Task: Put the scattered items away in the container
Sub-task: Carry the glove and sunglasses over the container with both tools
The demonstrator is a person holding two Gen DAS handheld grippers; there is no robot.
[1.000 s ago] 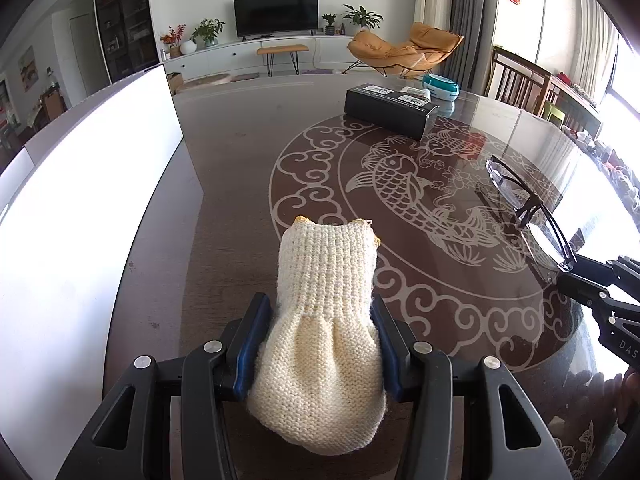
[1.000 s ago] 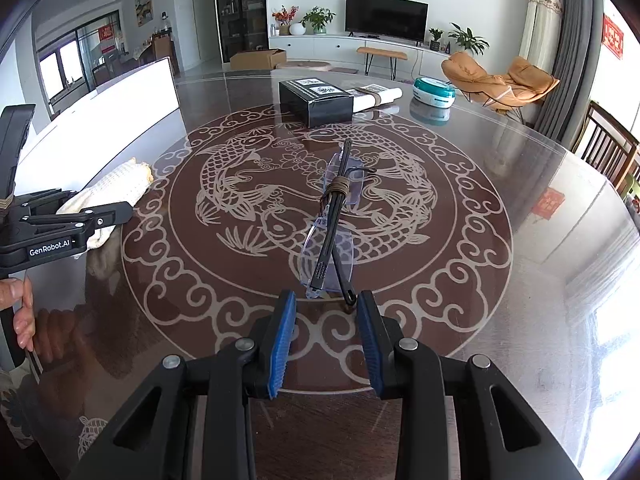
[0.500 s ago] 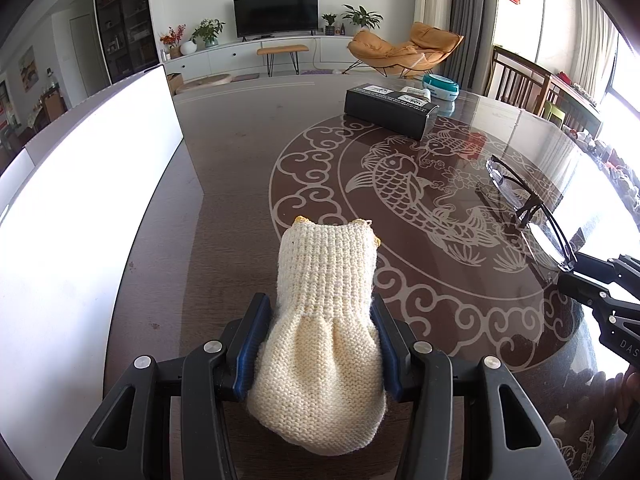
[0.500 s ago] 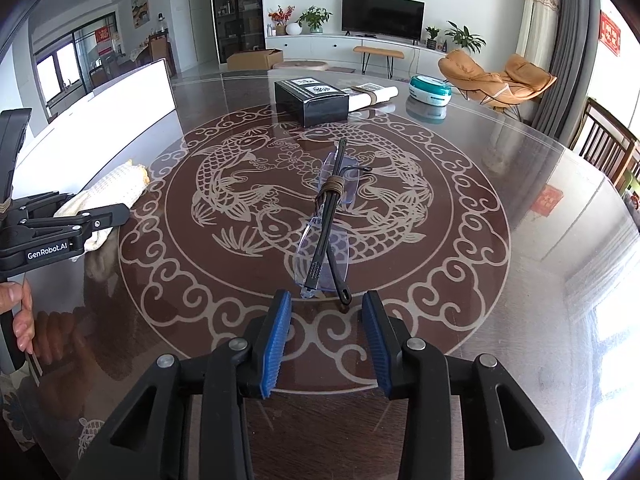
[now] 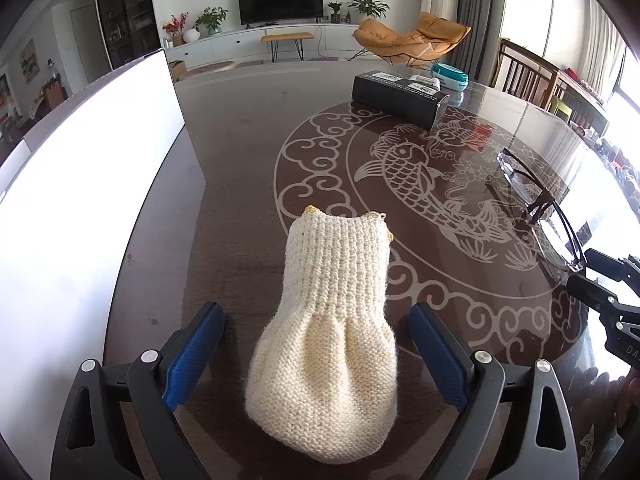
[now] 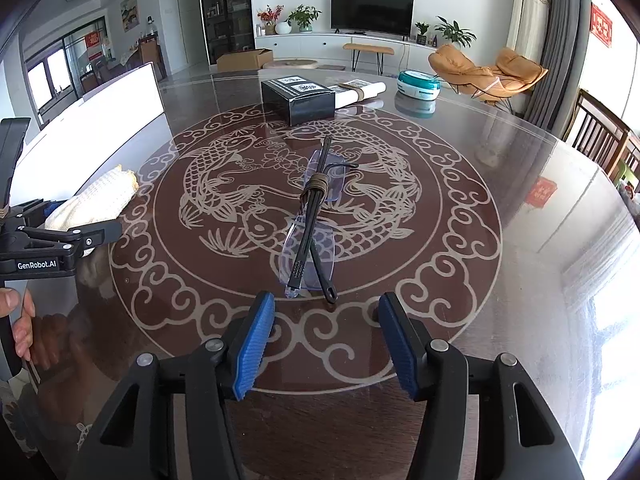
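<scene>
**Both tongs spread, nothing gathered yet**

Left tongs (image 5: 316, 350): jaws have just been opening and now stand wide. The knitted pouch (image 5: 330, 328) lies between them on the table (image 5: 240, 184), clear of both pads, so it is released, not gripped. It sits near the table's left edge, just beside the white container wall (image 5: 80, 208).

Right tongs (image 6: 326, 344): jaws have also just been opening, part-way spread, with nothing between them. Folded glasses (image 6: 310, 236) lie just ahead of the tips, near the middle of the table on the fish pattern, arms crossed and bound with a brown tie. No contact with the pads.

Far edge of the table: a black box (image 6: 298, 100), a paper roll (image 6: 360, 92) beside it, and a teal round tin (image 6: 418, 84). Cannot tell whether these belong to the tidy-up.

Progress, as judged: little or none visible. The pouch and the glasses are both out on the table; the inside of the container is washed out by glare, so its contents cannot be read. Left to do: grip each item, carry it over the white wall, and release.
</scene>
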